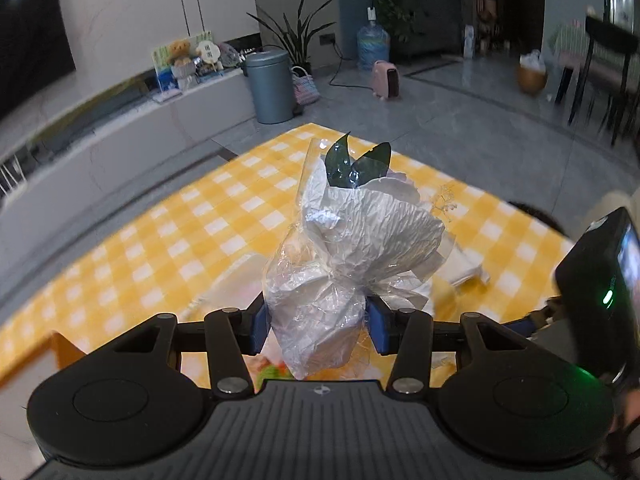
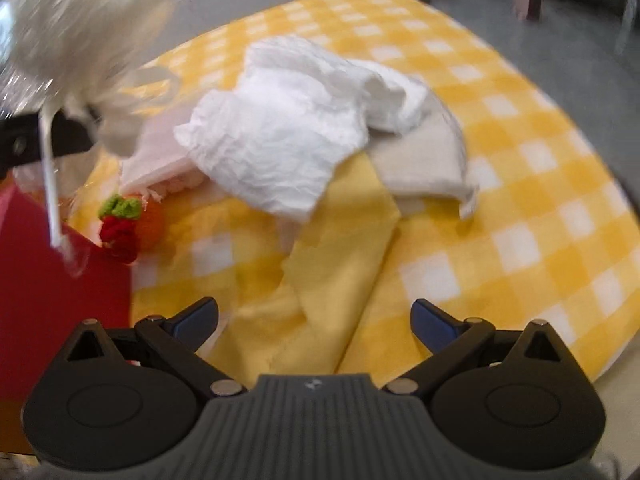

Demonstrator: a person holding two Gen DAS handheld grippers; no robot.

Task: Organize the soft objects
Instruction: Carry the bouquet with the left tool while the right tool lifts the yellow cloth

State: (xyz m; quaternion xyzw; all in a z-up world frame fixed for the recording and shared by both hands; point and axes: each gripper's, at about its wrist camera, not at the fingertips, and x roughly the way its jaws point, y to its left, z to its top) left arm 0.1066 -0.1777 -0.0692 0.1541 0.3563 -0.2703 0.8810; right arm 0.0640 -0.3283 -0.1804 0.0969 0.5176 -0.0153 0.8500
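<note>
My left gripper (image 1: 318,326) is shut on a wrapped bouquet (image 1: 344,236) of white paper and clear film with dark green leaves, held above the yellow checked tablecloth (image 1: 168,240). The bouquet shows blurred at the top left of the right wrist view (image 2: 80,32). My right gripper (image 2: 314,320) is open and empty above a yellow cloth (image 2: 332,280). Beyond it lie a crumpled white cloth (image 2: 288,128), a beige folded cloth (image 2: 420,160) and a knitted red, green and orange toy (image 2: 128,224).
A red box (image 2: 48,300) stands at the left in the right wrist view. Past the table are a grey bin (image 1: 270,84), a potted plant (image 1: 296,36), a pink heater (image 1: 386,80) and dark chairs (image 1: 600,76). The right gripper's body (image 1: 600,292) is at the right.
</note>
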